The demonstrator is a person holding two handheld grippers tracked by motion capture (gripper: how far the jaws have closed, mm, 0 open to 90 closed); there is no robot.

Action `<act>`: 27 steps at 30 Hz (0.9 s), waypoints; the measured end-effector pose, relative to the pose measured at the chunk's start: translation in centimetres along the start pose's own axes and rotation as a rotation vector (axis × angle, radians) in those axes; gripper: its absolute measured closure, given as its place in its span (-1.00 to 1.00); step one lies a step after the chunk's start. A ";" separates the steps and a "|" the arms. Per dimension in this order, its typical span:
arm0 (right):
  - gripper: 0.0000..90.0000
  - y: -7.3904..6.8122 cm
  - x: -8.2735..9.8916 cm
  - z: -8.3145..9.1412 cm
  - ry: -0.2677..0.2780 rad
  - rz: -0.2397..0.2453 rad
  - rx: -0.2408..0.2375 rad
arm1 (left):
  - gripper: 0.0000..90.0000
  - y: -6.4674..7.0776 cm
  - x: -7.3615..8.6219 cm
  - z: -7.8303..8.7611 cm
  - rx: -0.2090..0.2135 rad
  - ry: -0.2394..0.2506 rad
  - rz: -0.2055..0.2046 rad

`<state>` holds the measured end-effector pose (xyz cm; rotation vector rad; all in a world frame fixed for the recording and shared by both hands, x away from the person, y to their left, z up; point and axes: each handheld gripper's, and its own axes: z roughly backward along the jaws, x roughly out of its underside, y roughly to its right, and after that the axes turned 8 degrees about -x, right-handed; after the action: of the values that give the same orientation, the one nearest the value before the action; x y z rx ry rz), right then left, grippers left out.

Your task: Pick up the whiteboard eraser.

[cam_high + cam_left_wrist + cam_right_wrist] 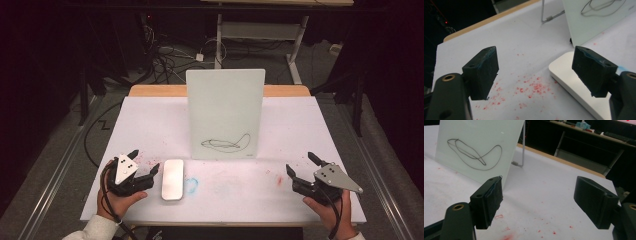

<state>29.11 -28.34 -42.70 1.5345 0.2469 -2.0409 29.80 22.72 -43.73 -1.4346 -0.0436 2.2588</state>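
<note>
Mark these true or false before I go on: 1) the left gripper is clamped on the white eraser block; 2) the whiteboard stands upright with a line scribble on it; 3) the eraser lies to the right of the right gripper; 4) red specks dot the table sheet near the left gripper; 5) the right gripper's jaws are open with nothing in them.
1) False. The left gripper is open beside the white eraser block, nothing between its jaws.
2) True. The whiteboard stands upright on a wire stand, with a dark line scribble low on it.
3) False. The eraser lies far left of the right gripper, next to the left one.
4) True. Red specks dot the white table sheet.
5) True. Its jaws stand apart over bare sheet.
</note>
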 end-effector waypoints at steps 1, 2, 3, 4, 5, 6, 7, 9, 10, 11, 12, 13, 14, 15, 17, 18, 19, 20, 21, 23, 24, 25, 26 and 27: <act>-0.47 0.0 0.1 -0.2 -0.008 0.006 -0.006 | -0.54 0.0 0.0 0.0 0.012 0.001 0.003; -0.47 -0.1 0.2 -0.3 -0.012 0.008 -0.006 | -0.54 0.0 0.0 0.0 0.019 0.001 -0.003; -0.47 -0.1 0.2 -0.3 -0.012 0.008 -0.006 | -0.54 0.1 -0.1 0.1 0.021 0.001 -0.003; -0.47 -0.1 0.3 -0.3 -0.015 0.011 -0.005 | -0.53 0.1 -0.2 0.1 0.031 -0.004 0.005; -0.47 -0.1 0.3 -0.4 -0.017 0.014 -0.007 | -0.52 0.2 -0.3 0.1 0.035 -0.009 0.008; -0.47 -0.1 0.3 -0.5 -0.023 0.012 -0.009 | -0.52 0.3 -0.5 0.1 0.039 -0.015 0.016; -0.47 0.0 0.3 -0.5 -0.026 0.013 -0.006 | -0.52 0.5 -0.6 0.1 0.046 -0.034 0.022; -0.47 0.0 0.2 -0.8 -0.025 0.011 -0.007 | -0.52 1.0 -0.8 0.0 0.049 -0.063 0.024; -0.47 0.0 0.2 -0.8 -0.025 0.011 -0.007 | -0.52 1.3 -0.9 -0.1 0.054 -0.083 0.020; -0.47 -0.2 0.2 -1.1 -0.033 0.015 -0.016 | -0.52 1.6 -1.0 -0.3 0.063 -0.103 0.024; -0.47 -0.3 0.2 -1.3 -0.040 0.020 -0.023 | -0.52 2.4 -1.3 -0.7 0.060 -0.138 0.056; -0.47 -0.3 0.2 -1.3 -0.040 0.020 -0.023 | -0.55 2.4 -1.3 -0.7 0.060 -0.138 0.056; -0.47 -0.5 0.4 -1.6 -0.057 0.034 -0.044 | -0.59 3.1 -1.7 -1.2 0.070 -0.181 0.110; -0.47 -0.6 0.5 -1.6 -0.061 0.041 -0.059 | -0.60 3.5 -1.9 -1.6 0.081 -0.203 0.131; -0.47 -0.7 0.5 -1.8 -0.064 0.056 -0.063 | -0.60 4.1 -2.3 -2.3 0.073 -0.247 0.154; -0.47 -0.7 0.5 -1.8 -0.064 0.056 -0.063 | -0.60 4.1 -2.3 -2.3 0.073 -0.247 0.154; -0.47 -0.6 0.5 -1.9 -0.065 0.048 -0.068 | -0.60 4.4 -2.4 -2.5 0.076 -0.262 0.156; -0.47 -0.6 0.5 -1.9 -0.070 0.051 -0.067 | -0.60 5.0 -2.5 -3.1 0.071 -0.294 0.152; -0.47 -0.6 0.6 -1.9 -0.074 0.050 -0.072 | -0.60 5.0 -2.5 -3.1 0.071 -0.294 0.152; -0.47 -0.5 0.6 -2.0 -0.078 0.048 -0.077 | -0.60 5.3 -2.1 -3.7 0.083 -0.337 0.168; -0.47 -0.4 0.8 -2.0 -0.082 0.040 -0.093 | -0.64 5.5 -1.9 -4.2 0.101 -0.357 0.189; -0.47 -0.4 0.8 -2.0 -0.082 0.040 -0.093 | -0.64 5.5 -1.9 -4.2 0.101 -0.357 0.189; -0.47 -0.3 0.8 -2.1 -0.082 0.038 -0.097 | -0.64 5.5 -1.9 -4.2 0.102 -0.358 0.194; -0.47 -0.2 0.8 -2.1 -0.086 0.028 -0.100 | -0.63 5.7 -2.0 -4.3 0.096 -0.359 0.188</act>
<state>30.59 -27.45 -44.20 1.3798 0.2877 -2.0358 32.13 15.96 -45.50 -1.0065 0.0891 2.6091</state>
